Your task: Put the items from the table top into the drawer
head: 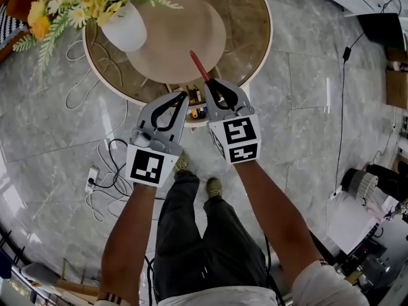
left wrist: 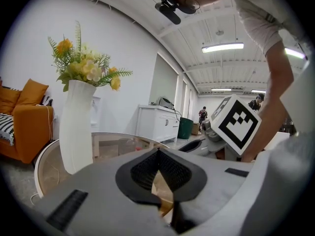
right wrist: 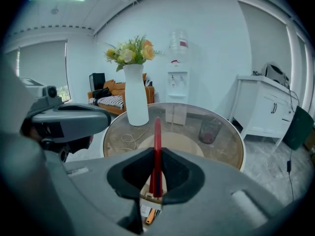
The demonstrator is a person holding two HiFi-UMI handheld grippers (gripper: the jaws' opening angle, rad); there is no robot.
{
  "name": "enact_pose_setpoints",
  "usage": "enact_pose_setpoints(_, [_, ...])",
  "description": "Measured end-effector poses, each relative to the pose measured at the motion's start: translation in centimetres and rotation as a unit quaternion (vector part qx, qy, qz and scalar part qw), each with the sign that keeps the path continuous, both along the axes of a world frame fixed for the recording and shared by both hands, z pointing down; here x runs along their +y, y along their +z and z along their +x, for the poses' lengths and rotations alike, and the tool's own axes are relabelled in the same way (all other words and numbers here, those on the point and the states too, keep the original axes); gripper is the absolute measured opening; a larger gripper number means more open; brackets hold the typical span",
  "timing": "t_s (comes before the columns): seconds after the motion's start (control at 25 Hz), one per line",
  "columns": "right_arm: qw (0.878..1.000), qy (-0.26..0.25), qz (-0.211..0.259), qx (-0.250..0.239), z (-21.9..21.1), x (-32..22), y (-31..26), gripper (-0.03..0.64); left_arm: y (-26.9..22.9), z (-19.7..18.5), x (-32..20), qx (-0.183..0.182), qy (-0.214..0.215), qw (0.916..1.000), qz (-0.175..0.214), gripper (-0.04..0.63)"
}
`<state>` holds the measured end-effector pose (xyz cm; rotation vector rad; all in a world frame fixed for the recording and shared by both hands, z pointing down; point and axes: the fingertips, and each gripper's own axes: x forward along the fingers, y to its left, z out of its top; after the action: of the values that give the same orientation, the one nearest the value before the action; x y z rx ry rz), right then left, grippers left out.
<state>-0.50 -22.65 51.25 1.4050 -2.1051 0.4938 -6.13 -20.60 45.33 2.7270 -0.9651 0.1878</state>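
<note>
Your right gripper (right wrist: 156, 154) has its fingers clenched on a slim red pen (right wrist: 157, 132), which pokes up past the fingertips above the open drawer (right wrist: 146, 203) at the near edge of the round table (head: 250, 37). Your left gripper (left wrist: 158, 154), just beside it, has its fingers pressed together at the tips, grasping nothing.

round glass counter (head: 255, 30): 1. open drawer (head: 193, 124): 1. red pen (head: 198, 65): 1. white vase (head: 124, 29) with flowers: 1. beige mat (head: 182, 37): 1. tools: 2, left tool (head: 183, 96), right tool (head: 211, 85). power strip (head: 92, 179) on floor: 1.
</note>
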Motion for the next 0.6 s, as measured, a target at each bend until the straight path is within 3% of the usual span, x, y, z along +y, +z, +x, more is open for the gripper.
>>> enact_pose_setpoints(0.6, [0.999,-0.029,0.033,-0.028,1.5,8.0,-3.3,0.043,-1.0,1.7,6.9,-0.010,-0.039,0.9991,0.013,0.000])
